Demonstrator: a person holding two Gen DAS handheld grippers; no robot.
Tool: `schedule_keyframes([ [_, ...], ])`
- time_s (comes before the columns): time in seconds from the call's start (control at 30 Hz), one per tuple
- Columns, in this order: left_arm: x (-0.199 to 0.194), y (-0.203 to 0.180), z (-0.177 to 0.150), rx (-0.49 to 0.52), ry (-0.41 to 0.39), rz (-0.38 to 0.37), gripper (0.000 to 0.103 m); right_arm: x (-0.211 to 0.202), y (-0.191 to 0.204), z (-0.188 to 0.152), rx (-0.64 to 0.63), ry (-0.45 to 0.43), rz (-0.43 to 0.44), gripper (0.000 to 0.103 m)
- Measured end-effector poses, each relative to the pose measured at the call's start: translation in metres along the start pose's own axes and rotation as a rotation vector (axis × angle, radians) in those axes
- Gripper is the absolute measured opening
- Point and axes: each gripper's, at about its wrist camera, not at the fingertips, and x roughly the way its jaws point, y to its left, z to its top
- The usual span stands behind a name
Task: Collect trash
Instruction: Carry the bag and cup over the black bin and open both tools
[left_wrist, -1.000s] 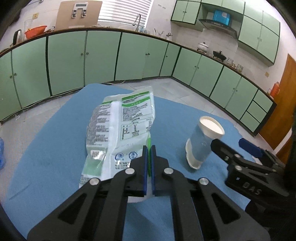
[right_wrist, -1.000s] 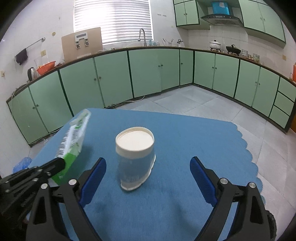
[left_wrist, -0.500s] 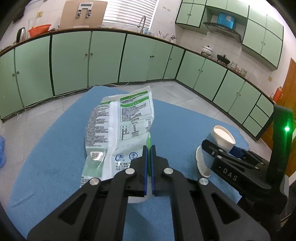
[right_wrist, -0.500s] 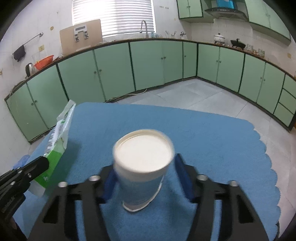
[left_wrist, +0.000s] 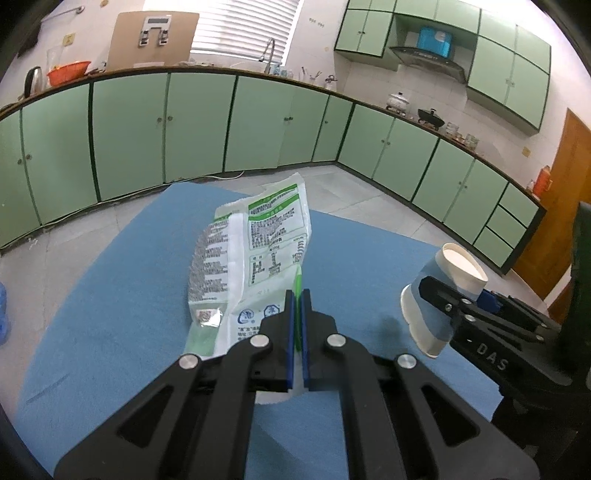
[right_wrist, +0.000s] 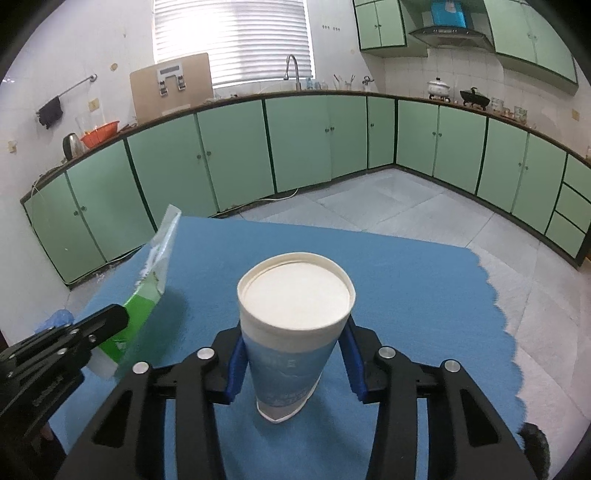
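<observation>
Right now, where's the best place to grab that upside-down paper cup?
Across the middle of the paper cup, one pad on each side, as the closing right gripper does. It stands inverted, its wall tapering upward, so a mid-wall pinch from the near side looks steadier.

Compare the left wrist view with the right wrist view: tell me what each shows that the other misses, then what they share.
Left wrist only: the printed face of the green-and-white plastic food bag, pinched in the left gripper, and a brown wooden door.
Right wrist only: the white recessed base of the upturned blue-and-white paper cup, the jaws of the right gripper closing on its sides, and a dark cloth on a wall rail.
Both: bag, cup, blue tablecloth, green cabinets.
</observation>
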Motion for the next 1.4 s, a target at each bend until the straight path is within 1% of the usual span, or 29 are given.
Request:
schedule_keyframes([
  [0.2,-0.014,-0.031,-0.006,0.038,-0.009,-0.043,0.001,-0.035,-0.017,-0.003,0.011,-0.024,-0.018,0.044],
  [0.53,-0.037,-0.093,-0.018,0.106,-0.016,-0.144,0.001,-0.096,-0.056,-0.012,0.050,-0.067,-0.072,0.044],
  [0.8,-0.049,-0.145,-0.036,0.175,-0.007,-0.217,0.001,-0.133,-0.087,-0.031,0.074,-0.071,-0.132,0.044],
  [1.13,-0.064,-0.195,-0.061,0.250,0.006,-0.292,0.001,-0.175,-0.129,-0.057,0.121,-0.074,-0.208,0.044],
  [1.4,-0.073,-0.234,-0.082,0.306,0.021,-0.352,0.001,-0.205,-0.154,-0.074,0.146,-0.085,-0.258,0.044],
])
